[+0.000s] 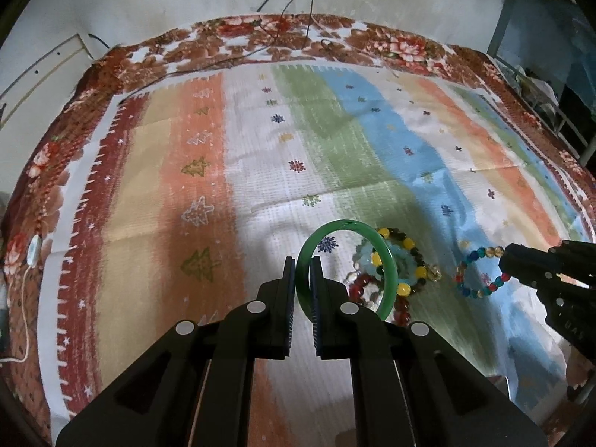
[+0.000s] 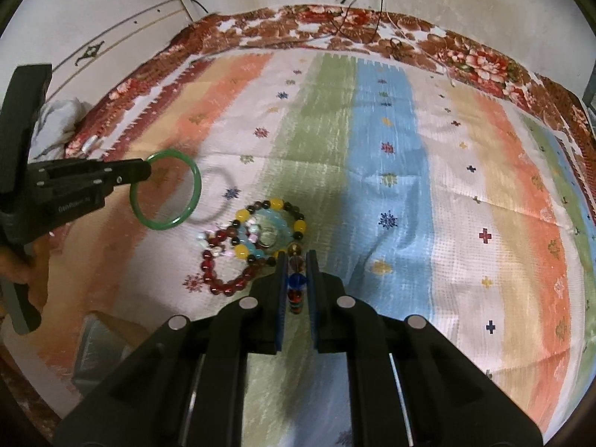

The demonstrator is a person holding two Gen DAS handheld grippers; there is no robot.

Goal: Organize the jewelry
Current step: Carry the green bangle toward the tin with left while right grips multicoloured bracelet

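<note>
I'm pinching green bangle [image 1: 348,260] w/ L gripper [image 1: 302,272], multicolor bead bracelet [image 1: 480,272] w/ R gripper [image 2: 296,272], both clamped tight, separating them from pile [image 2: 253,238] at 11 o'clock.

Left gripper [image 1: 302,266] clamps green bangle [image 1: 387,260]; right gripper [image 1: 503,260] holds beaded bracelet [image 1: 470,257].

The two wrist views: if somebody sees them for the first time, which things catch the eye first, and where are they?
Most striking is the smooth green bangle, clamped in the left gripper and held above the striped, colourful cloth. The right gripper is shut on a multicoloured glass-bead bracelet, also lifted. Between them, a pile of beaded bracelets in dark red, yellow and pale blue lies on the cloth.
</note>
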